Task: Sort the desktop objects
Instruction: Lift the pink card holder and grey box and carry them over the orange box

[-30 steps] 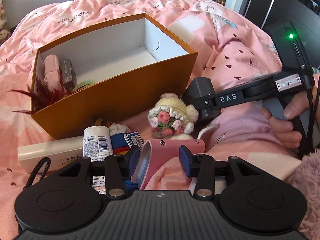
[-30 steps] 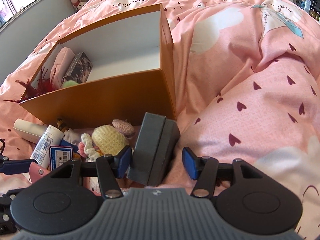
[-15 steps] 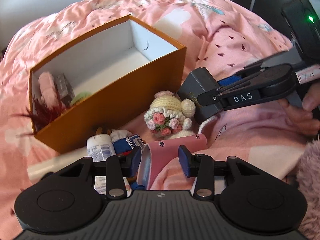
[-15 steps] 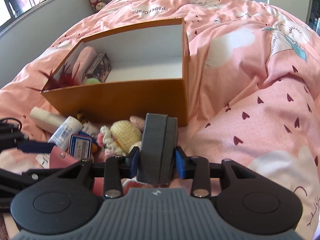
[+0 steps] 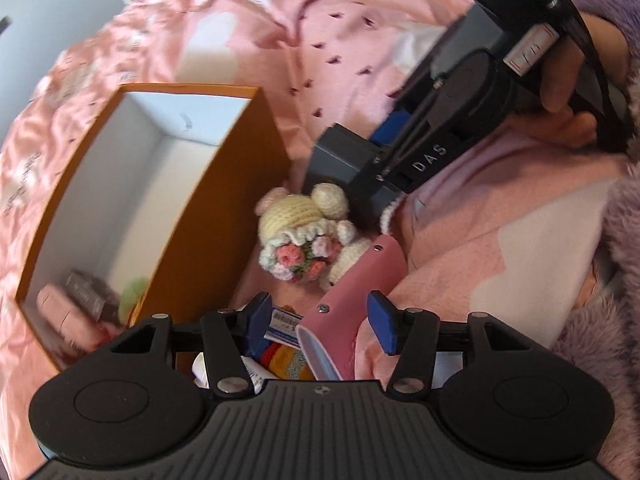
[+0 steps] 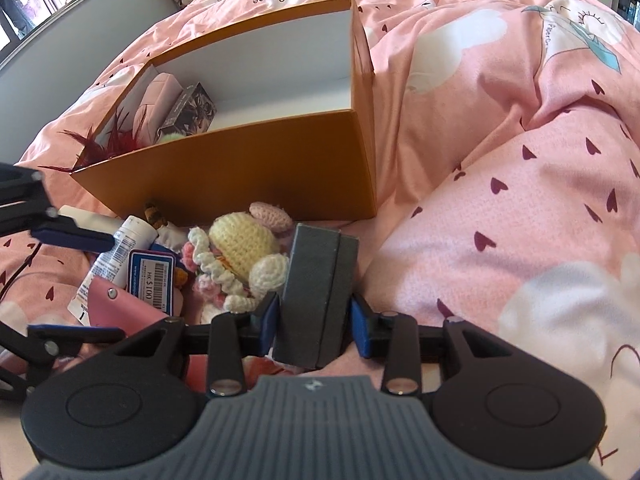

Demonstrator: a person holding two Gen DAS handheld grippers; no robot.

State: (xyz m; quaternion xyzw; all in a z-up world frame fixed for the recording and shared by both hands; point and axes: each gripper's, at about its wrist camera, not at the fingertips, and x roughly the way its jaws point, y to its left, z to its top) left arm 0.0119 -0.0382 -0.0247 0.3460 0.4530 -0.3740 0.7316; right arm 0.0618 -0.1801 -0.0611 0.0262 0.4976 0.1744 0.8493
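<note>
1. Left wrist view: my left gripper (image 5: pixel 318 322) stands released, jaws just widened, astride the pink case (image 5: pixel 352 300) but not pressing it. Case lies on the bedspread (image 5: pixel 248 40) beside the orange box (image 5: pixel 224 208), long axis running up-right. Risk: closing now catches cloth or the clutter beneath.
2. Right wrist view: my right gripper (image 6: pixel 312 320) is clenched on the grey box (image 6: pixel 316 300), which stands upright beside the crochet doll (image 6: pixel 240 252). Risk: a low lift snags the orange box wall.

Black-framed left gripper (image 5: pixel 318 318) with blue fingers (image 5: pixel 382 320), silver screws, ribbed grey housing; fuzzy purple sleeve (image 5: pixel 608 340).
</note>
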